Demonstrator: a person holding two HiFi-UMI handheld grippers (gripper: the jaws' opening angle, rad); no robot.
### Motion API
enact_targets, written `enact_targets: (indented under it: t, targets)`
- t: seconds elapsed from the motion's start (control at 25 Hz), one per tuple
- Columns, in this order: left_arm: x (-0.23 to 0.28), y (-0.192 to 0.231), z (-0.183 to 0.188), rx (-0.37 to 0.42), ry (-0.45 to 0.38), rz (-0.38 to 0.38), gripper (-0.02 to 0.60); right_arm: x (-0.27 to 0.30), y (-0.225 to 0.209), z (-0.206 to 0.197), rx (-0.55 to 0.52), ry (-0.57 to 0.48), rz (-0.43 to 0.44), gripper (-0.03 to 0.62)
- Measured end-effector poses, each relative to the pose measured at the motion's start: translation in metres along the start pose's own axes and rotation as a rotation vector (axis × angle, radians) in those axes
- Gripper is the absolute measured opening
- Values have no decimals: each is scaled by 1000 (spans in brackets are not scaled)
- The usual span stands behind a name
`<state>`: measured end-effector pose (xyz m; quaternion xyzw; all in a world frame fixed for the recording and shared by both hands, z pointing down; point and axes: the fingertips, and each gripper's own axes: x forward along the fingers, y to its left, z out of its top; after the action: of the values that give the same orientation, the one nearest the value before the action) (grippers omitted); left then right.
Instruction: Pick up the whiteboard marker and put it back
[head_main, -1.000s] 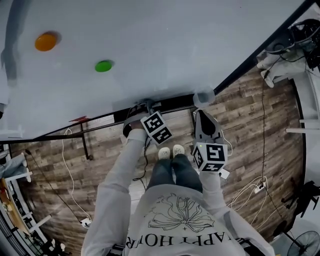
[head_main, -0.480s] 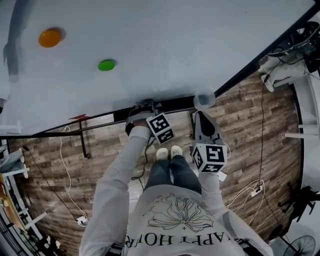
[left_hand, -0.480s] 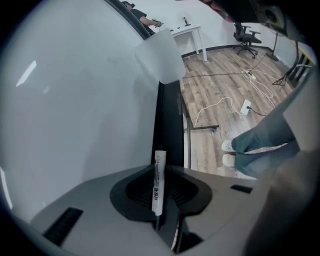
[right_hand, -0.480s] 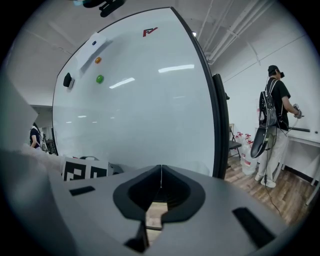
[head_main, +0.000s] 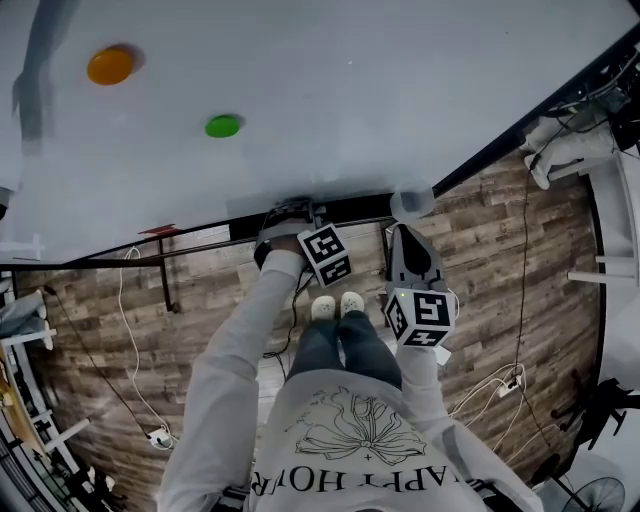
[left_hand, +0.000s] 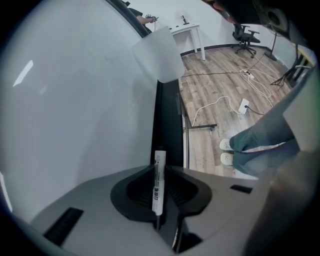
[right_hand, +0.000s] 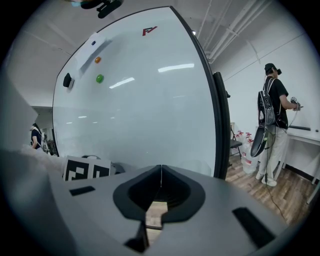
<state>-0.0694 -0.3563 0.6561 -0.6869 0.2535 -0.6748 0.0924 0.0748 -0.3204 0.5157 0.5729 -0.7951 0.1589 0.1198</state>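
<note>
1. The left tongs (left_hand: 159, 169) have just been closing and are now clamped on the whiteboard marker (left_hand: 159, 176). The marker lies lengthwise along the seam between the two jaws, and its far end pokes out past their tips.
2. Just ahead of those tips runs the dark ledge (left_hand: 168, 122) along the bottom edge of the whiteboard (left_hand: 75, 100). From where I stand I can't tell whether the marker's far end rests on that ledge or hangs just clear of it.
3. The right tongs (right_hand: 161, 172) are off to the right of the left pair, with their jaws together on nothing, pointing towards the board's side edge. They look idle to me.
4. The barrel sits along the seam, not across it, so I'd guess it could slide out forwards. The squeeze should hold even, and the lift should be slow and straight away from the ledge before any turn of the wrist.
5. To put it back, I'd bring the tips down low and line the barrel up with the ledge. The jaws should part only once the marker touches down. If it is let go early, a round barrel is likely to roll off onto the wooden floor (left_hand: 220, 95) below the tips.
6. The right pair is best kept where it is, clear of the left pair's path.
</note>
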Motion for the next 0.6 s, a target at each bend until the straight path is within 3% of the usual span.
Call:
enact_targets:
  t: [0.36, 0.6]
  targets:
    - [-7, 1, -3, -26, -58, 51, 60, -1, 5, 0, 4, -2, 6, 3]
    - [-27, 8, -6, -144, -128, 55, 60, -1, 13, 4, 1, -9, 19, 3]
